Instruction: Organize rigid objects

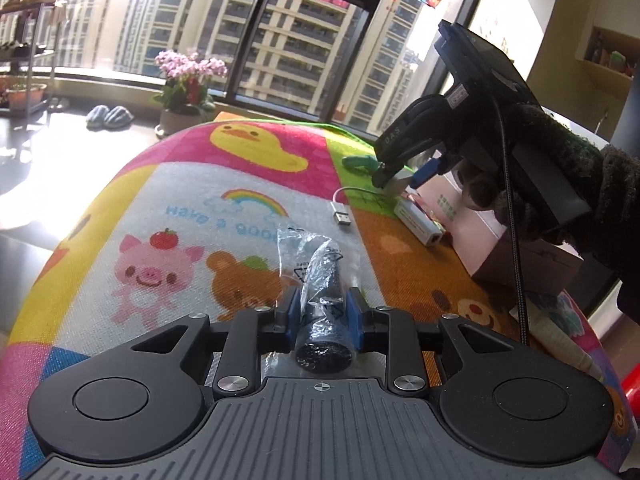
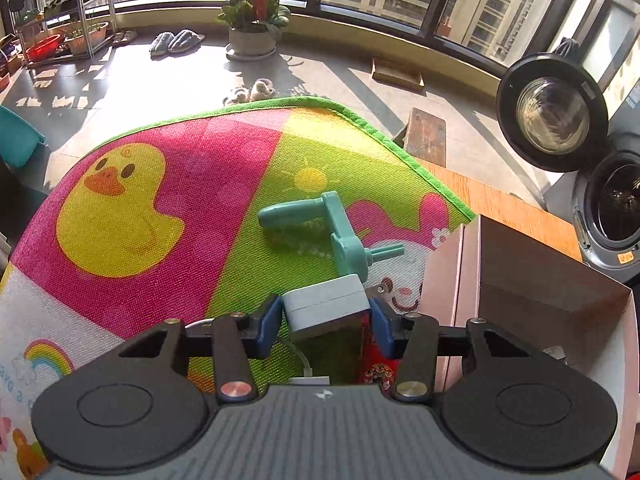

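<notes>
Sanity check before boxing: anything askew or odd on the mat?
Nothing damaged or spilled. The white adapter sits tilted in the right tool, its cable trailing to the mat.

Black cylinder in clear plastic wrap [image 1: 323,312], white USB adapter [image 2: 326,307], teal crank handle [image 2: 332,229] on mat.

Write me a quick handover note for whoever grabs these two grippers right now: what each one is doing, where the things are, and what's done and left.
Left gripper: shut on a black cylinder in a plastic bag, above the play mat.
Right gripper: its pads are on the white adapter, beside the cardboard box. The adapter's cable and USB plug trail on the mat.
Teal crank handle: lying loose on the mat, untouched.
Done: both items gripped; the box holds something, unclear what.
Left: probably box both held items, then the crank handle.
</notes>
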Demonstrator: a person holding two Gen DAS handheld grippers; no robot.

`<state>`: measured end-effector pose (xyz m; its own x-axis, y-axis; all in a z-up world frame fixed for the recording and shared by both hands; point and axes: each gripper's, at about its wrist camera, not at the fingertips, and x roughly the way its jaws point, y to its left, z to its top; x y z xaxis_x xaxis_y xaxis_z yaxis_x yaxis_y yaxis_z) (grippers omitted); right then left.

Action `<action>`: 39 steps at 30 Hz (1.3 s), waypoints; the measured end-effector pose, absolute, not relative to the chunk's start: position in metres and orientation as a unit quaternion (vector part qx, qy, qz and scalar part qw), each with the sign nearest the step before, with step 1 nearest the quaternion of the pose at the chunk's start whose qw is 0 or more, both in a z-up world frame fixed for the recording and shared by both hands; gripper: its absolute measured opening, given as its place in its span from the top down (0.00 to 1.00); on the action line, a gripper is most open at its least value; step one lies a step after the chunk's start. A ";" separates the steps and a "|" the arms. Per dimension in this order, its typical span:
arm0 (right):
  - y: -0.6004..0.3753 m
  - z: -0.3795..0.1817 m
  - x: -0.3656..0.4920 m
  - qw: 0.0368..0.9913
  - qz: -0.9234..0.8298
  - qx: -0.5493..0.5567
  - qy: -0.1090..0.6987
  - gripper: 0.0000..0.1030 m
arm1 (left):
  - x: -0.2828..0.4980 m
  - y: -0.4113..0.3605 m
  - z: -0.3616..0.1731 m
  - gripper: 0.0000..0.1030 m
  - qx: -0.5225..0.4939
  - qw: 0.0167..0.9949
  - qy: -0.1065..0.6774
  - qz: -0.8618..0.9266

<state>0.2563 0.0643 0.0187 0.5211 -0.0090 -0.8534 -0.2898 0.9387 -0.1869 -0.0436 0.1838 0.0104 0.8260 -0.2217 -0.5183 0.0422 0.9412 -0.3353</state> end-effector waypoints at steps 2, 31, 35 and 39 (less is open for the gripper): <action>0.064 0.026 0.241 0.861 0.111 -0.154 0.472 0.54 | -0.043 0.184 0.011 0.72 -0.159 0.942 0.287 -0.070; -0.078 0.021 -0.022 0.875 0.234 -0.138 0.400 0.33 | -0.034 0.098 0.012 0.68 -0.057 0.936 0.313 -0.149; -0.071 0.025 -0.018 0.885 0.247 -0.124 0.374 0.32 | -0.033 0.101 0.012 0.68 -0.069 0.935 0.313 -0.151; -0.066 0.022 -0.009 0.888 0.239 -0.126 0.374 0.32 | -0.035 0.100 0.012 0.68 -0.060 0.937 0.311 -0.149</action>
